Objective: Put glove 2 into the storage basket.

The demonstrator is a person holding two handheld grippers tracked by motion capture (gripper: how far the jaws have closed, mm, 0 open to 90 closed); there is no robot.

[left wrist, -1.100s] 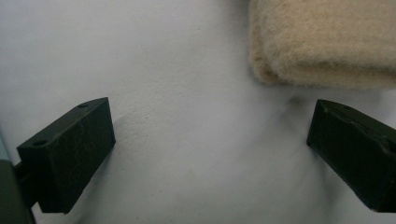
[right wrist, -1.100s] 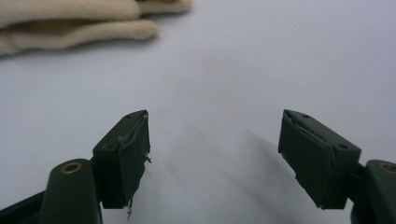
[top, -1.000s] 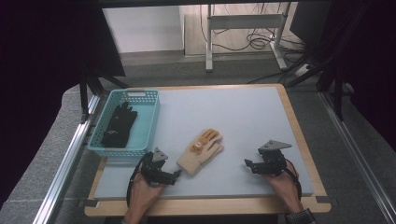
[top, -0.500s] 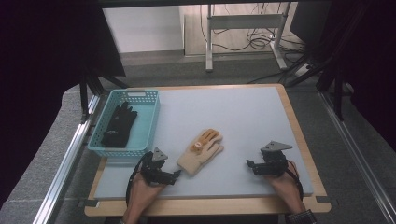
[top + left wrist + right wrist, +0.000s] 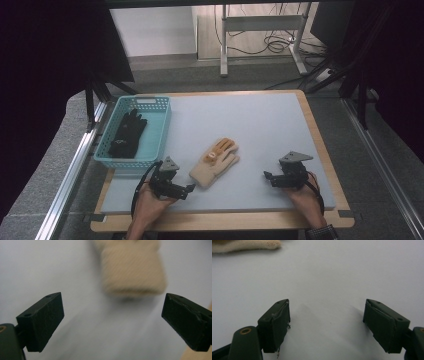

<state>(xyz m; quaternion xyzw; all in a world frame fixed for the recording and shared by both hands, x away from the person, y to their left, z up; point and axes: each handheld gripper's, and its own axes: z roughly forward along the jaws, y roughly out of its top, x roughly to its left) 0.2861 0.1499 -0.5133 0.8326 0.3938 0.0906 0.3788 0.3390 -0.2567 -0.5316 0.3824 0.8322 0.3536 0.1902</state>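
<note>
The left claw [image 5: 189,188], released and empty, is lifted slightly beside the beige glove [image 5: 215,161], suggesting a pickup; the right claw [image 5: 268,177] is kept released.

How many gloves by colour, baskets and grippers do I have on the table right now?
Black glove: 1, lying in the basket
Beige glove: 1, on the table mat, apart from both grippers
Blue basket: 1
Grippers: 2, left gripper and right gripper, both open and empty
Total: 5
</note>
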